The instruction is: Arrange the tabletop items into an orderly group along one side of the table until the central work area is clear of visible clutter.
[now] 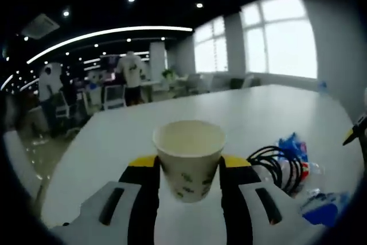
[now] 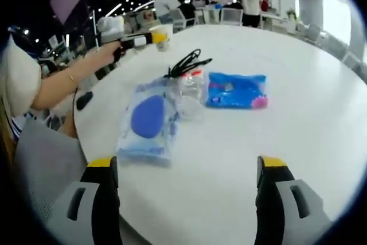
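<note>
My left gripper (image 1: 189, 167) is shut on a white paper cup (image 1: 188, 156), held upright between the yellow-tipped jaws above the white table (image 1: 252, 113). From the right gripper view that cup (image 2: 163, 36) appears at the table's far left edge, held out by a person's arm (image 2: 69, 81). My right gripper (image 2: 189, 167) stands open over bare table, jaws wide apart. Ahead of it lie a clear bag with a blue oval sponge (image 2: 148, 119), a crumpled clear wrapper (image 2: 192, 93), a blue packet (image 2: 236, 91) and a coiled black cable (image 2: 186, 62). The cable (image 1: 278, 162) and blue packet (image 1: 293, 147) also lie right of the cup.
The table's curved edge (image 2: 86, 136) runs close on the left, with a grey chair (image 2: 43, 164) beside it. People (image 1: 133, 73) stand among desks and chairs in the office beyond the far edge. Bright windows (image 1: 287, 38) line the right wall.
</note>
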